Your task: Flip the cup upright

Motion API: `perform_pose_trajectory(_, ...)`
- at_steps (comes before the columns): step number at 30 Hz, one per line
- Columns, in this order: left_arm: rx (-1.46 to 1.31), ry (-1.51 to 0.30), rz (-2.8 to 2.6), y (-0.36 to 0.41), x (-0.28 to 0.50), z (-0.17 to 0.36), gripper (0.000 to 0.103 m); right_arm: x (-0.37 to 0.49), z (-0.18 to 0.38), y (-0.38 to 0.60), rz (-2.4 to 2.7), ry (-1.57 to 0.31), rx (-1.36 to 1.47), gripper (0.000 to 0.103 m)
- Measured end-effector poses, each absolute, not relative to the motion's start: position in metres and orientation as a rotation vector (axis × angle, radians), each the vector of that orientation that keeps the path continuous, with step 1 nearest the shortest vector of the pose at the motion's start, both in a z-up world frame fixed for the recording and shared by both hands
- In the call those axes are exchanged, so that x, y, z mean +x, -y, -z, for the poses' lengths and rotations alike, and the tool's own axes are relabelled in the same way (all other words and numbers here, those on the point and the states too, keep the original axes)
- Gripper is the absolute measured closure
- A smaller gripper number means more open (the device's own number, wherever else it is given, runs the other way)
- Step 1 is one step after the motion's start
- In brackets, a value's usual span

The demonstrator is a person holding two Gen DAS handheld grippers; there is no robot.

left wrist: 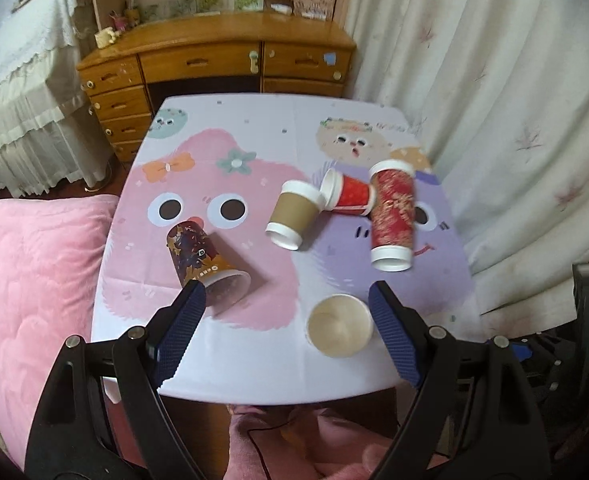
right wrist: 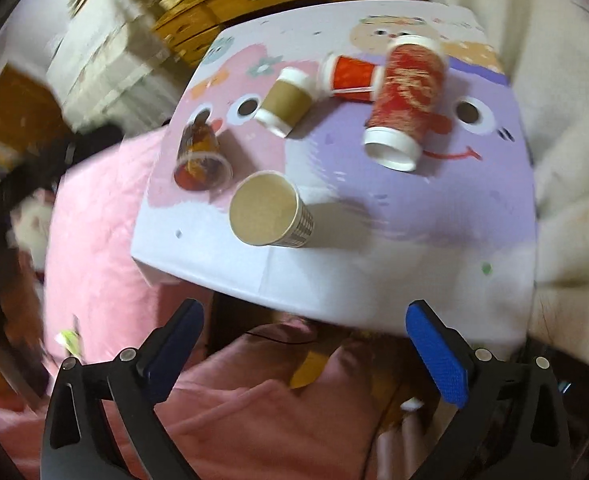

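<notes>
Looking from the left wrist, the left gripper (left wrist: pixel 286 292) stood wide apart over the near part of the table (left wrist: pixel 254 376), holding nothing. A beige cup (left wrist: pixel 339 326) stood upright near the front edge, just beside the right finger. A dark cup (left wrist: pixel 200 258) lay on its side by the left edge. Bare cloth lay between them.

From the right wrist, the right gripper (right wrist: pixel 304 312) was spread wide and empty, off the front edge. The beige cup (right wrist: pixel 270 210) stood close to that edge, with free cloth to its right.
</notes>
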State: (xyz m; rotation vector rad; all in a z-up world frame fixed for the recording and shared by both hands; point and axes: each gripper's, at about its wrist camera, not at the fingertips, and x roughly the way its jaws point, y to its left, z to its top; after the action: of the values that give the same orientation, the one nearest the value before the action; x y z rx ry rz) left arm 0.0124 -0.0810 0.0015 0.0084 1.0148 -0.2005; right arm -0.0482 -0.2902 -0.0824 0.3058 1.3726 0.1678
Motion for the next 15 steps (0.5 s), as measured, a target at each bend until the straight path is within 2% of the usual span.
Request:
perform_pose_trajectory(4, -0.013, -1.049, 0.211, 0.087, -0.004, -0.027, 0.021, -0.058, 0.048, 0.31, -0.051, -1.318, 0.423, 0.0)
perform_pose_trajectory(9, -0.037, -1.013, 0.175, 0.084, -0.025, -0.051, 0.021, -0.087, -0.006, 0.308, 0.053, -1.133, 0.338, 0.0)
perform_pose_trajectory(15, 0.043, -0.92, 0.137, 0.084, -0.054, -0.054, 0.021, -0.118, -0.037, 0.293, 0.141, -0.988, 0.298, 0.0)
